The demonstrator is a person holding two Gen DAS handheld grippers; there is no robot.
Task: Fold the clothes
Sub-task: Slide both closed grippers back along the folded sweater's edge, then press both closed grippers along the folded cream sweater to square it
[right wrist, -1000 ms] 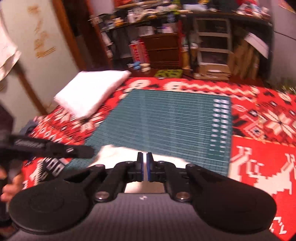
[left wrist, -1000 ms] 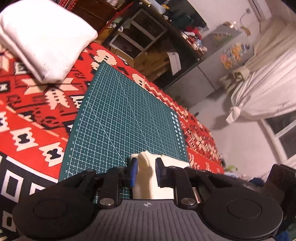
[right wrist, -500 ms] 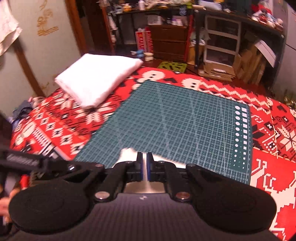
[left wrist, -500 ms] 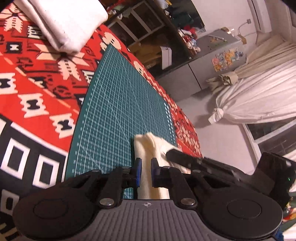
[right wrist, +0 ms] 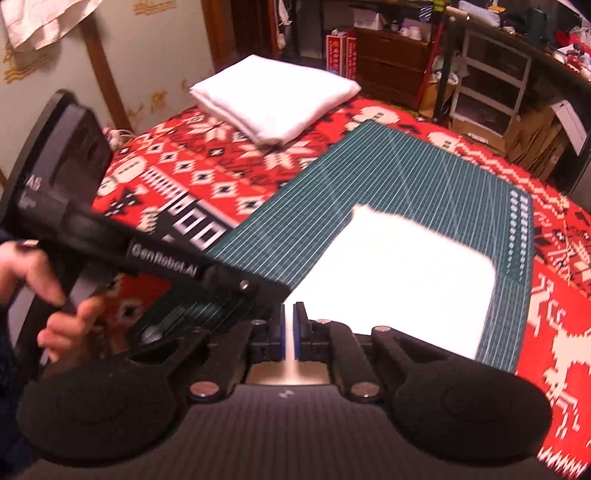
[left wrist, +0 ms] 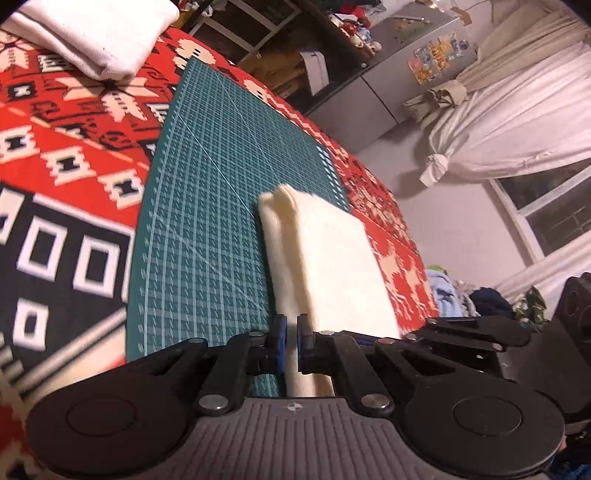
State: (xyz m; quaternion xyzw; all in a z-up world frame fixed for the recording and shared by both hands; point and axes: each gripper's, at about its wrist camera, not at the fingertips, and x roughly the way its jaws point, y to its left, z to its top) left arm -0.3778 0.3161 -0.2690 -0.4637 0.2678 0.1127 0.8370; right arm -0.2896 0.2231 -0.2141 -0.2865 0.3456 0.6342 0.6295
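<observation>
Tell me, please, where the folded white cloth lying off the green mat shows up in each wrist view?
Left wrist view: the folded white cloth lies at the top left corner, on the red patterned blanket.
Right wrist view: it sits upper centre, beyond the mat's far left corner.
Shared landmark: the green cutting mat.

Folded cloth on cutting mat, near edge; towel stack beyond, far left.

- Cream cloth: folded into a thick rectangle with layered edges on its left side, lying flat on the near right part of the green cutting mat.
- White cloth: neatly folded, lying far left on the red patterned cover.
</observation>
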